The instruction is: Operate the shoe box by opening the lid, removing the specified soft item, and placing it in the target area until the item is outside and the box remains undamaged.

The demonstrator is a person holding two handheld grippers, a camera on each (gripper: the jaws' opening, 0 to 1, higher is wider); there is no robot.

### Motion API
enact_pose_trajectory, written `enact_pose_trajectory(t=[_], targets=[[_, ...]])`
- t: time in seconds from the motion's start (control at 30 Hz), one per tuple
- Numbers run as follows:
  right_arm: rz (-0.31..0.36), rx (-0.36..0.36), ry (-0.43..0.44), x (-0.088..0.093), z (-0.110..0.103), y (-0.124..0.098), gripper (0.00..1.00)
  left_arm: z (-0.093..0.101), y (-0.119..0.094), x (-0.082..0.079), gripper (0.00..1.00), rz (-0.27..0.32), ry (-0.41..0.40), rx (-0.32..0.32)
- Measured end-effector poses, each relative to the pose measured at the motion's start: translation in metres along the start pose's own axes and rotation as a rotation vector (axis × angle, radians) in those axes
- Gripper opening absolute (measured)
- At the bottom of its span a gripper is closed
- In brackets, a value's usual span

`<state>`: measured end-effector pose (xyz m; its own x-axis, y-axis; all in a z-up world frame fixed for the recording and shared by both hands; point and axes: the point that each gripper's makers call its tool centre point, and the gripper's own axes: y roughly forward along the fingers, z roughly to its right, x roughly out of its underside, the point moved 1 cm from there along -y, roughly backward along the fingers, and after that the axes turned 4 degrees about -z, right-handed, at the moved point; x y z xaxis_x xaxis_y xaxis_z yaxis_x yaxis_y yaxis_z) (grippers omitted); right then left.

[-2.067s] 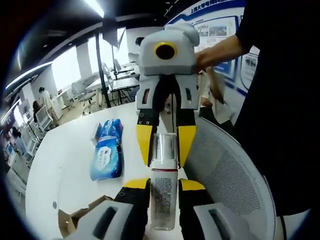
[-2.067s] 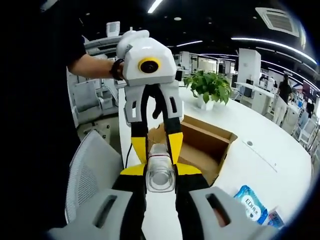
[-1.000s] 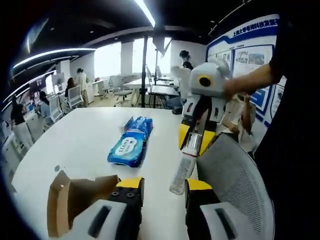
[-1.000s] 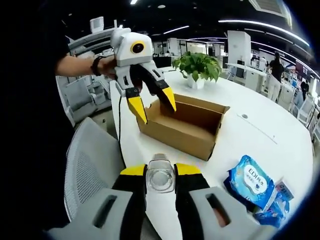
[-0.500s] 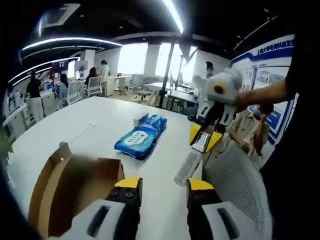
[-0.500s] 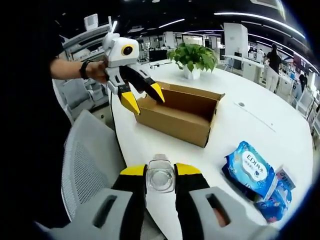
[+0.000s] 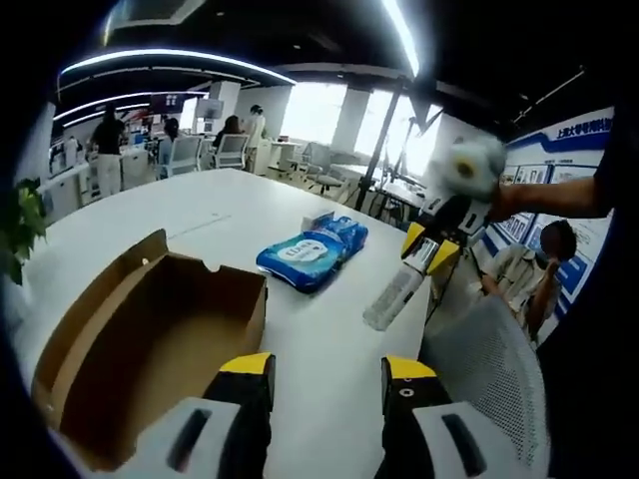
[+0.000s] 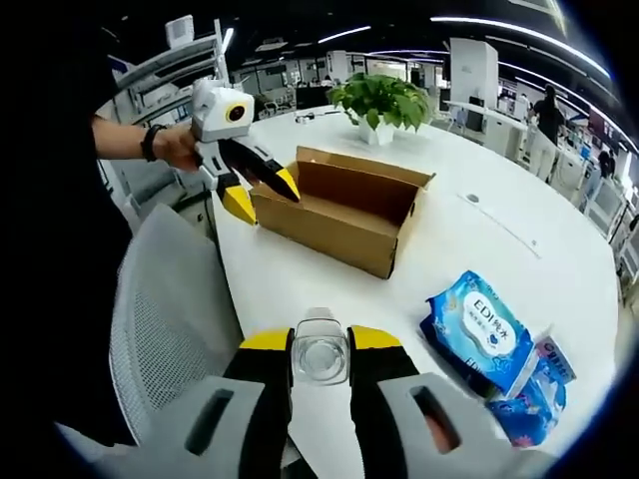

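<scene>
The brown cardboard shoe box stands open on the white table; it fills the lower left of the left gripper view. My left gripper is open with nothing between its jaws, and it hovers at the box's near end. My right gripper is shut on a clear bottle with a white label. From the left gripper view that gripper holds the bottle slanted over the table edge. A blue wipes pack lies beyond the box.
A second small blue pack lies beside the wipes. A grey mesh chair back stands against the table edge. A potted plant sits at the far side. People and desks are in the background.
My left gripper let go of the bottle, opened, and moved away to the box. My right gripper kept the bottle and drew back from the box.
</scene>
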<state>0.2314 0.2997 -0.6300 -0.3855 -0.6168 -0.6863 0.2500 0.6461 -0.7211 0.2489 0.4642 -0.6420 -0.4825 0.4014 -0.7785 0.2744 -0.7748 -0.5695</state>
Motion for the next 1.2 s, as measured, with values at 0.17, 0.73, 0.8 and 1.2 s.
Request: enact_pose_trajectory(t=[0.17, 0.73, 0.8, 1.2], targets=[[-0.019, 0.002, -0.007, 0.004, 0.014, -0.005, 0.18, 0.000, 0.001, 0.002, 0.43, 0.006, -0.029, -0.009], [-0.103, -0.005, -0.095, 0.004, 0.066, -0.019, 0.18, -0.008, -0.001, 0.004, 0.42, 0.017, -0.091, -0.056], [-0.113, -0.005, -0.107, 0.002, 0.076, -0.021, 0.18, -0.010, -0.003, 0.007, 0.42, 0.018, -0.102, -0.068], [-0.167, 0.040, -0.155, -0.014, 0.149, -0.026, 0.18, -0.024, -0.022, 0.021, 0.42, 0.023, -0.164, -0.140]])
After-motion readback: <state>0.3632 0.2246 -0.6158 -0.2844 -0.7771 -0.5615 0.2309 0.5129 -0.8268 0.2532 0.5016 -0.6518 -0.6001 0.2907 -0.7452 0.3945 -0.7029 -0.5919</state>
